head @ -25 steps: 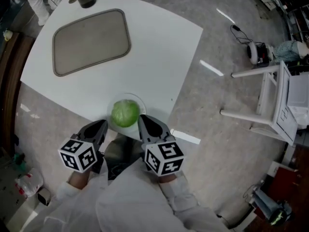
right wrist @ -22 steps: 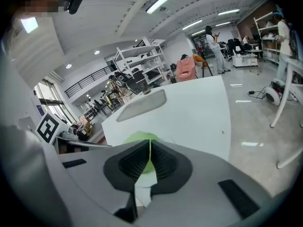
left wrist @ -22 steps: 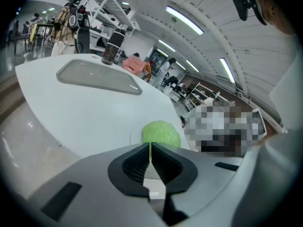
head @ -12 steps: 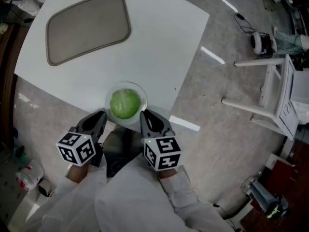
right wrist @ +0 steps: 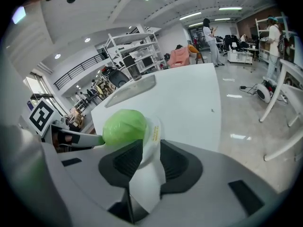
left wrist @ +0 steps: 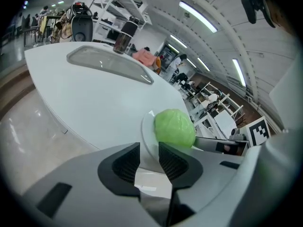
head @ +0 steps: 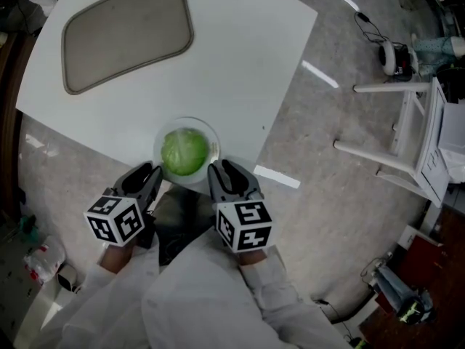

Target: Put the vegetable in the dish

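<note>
On my head view the table runs off the top edge and the white stand off the right. My left hand-held gripper hides the lower rim of the dish. Distant people are too small to make out.

A white table with a curved edge carries a grey rounded tray at its far side, and a dark bottle stands just beyond the tray. White tape strips lie on the glossy grey floor. A white frame stands well apart to the right, and near it lies what may be a headset.
</note>
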Motion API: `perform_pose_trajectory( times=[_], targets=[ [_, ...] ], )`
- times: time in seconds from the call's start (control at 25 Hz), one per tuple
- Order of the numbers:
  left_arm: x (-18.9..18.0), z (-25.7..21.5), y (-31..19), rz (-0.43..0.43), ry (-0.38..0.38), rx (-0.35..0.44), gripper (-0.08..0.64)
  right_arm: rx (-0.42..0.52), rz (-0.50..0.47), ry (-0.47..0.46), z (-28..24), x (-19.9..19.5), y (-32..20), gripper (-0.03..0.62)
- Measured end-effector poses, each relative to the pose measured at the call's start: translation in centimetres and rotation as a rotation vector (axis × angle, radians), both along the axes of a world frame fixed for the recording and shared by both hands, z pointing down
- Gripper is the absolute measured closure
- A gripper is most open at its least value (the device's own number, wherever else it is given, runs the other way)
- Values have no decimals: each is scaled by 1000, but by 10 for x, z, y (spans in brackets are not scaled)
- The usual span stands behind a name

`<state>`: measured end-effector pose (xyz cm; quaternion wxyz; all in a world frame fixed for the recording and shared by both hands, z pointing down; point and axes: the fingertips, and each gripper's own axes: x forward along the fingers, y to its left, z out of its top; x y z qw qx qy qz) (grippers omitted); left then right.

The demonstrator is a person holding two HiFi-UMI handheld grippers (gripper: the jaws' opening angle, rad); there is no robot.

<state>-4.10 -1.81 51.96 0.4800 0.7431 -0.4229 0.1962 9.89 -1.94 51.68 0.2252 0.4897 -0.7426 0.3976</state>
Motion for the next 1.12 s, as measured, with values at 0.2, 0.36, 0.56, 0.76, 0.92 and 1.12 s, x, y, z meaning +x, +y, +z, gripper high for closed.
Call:
perform_pose_trajectory(
  times=[0.2,0.36,0.56,0.76,0.92,1.12],
  targets=[
    [2,4,-1,1,-3,-13,448,-22,6,6,6,1,0,479],
    [1,5,-2,-3,-3,-20,448,-47,12,1,13,0,-2,479],
    [2,6,-3,31,-23,-19,448,-59,11,-6,16,-3,-4,479],
    [2,5,-3,22,-25,-27,448,-62,8,-10,15,-9,-3,479],
    [5,4,-2,15,-7,-43,448,-66,19,-21,15,-11,-1,479],
    [7,4,-2,7,6,-53,449,-74,42,-37,14,-8,-2,479]
  ],
)
